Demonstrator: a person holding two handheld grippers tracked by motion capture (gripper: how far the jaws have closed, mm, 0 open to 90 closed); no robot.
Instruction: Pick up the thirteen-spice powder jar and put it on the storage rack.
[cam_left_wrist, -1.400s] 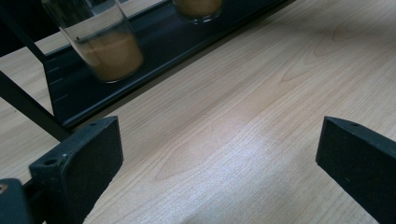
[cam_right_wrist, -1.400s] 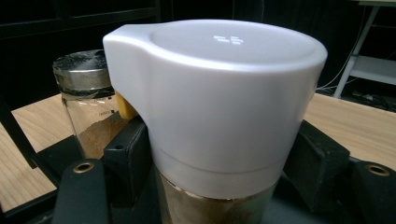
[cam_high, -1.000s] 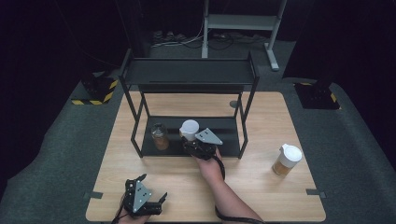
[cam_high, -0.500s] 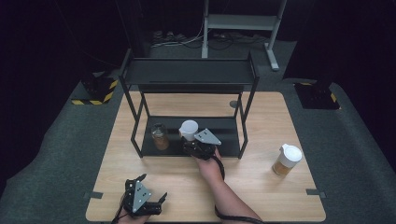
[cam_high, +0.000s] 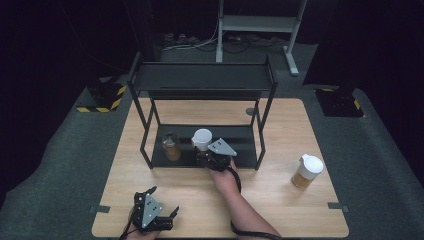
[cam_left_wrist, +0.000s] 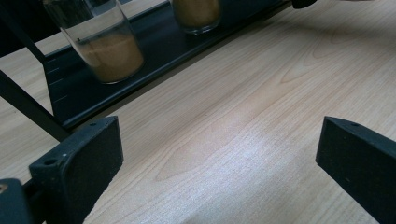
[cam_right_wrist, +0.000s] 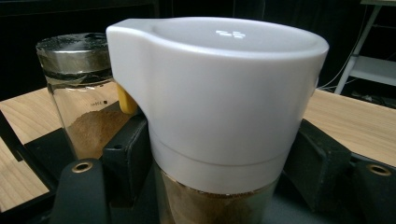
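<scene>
A jar of brown powder with a white lid (cam_high: 202, 139) stands on the lower shelf of the black rack (cam_high: 240, 150). My right gripper (cam_high: 212, 156) is shut on it, one jaw against each side of the jar (cam_right_wrist: 219, 93) below the lid. Just left of it on the same shelf stands a glass jar with a dark lid (cam_high: 171, 146) (cam_right_wrist: 79, 93), also holding brown powder. My left gripper (cam_high: 150, 214) rests open near the table's front edge, nothing between its wide-apart jaws (cam_left_wrist: 215, 154). From there both jars, the glass jar (cam_left_wrist: 105, 42) nearer, show on the shelf.
A second white-lidded jar (cam_high: 307, 171) stands alone on the wooden table (cam_high: 280, 125) at the right. The rack's upper shelf (cam_high: 200, 77) overhangs the lower one, with thin black posts (cam_high: 265, 130) at the corners. Dark floor surrounds the table.
</scene>
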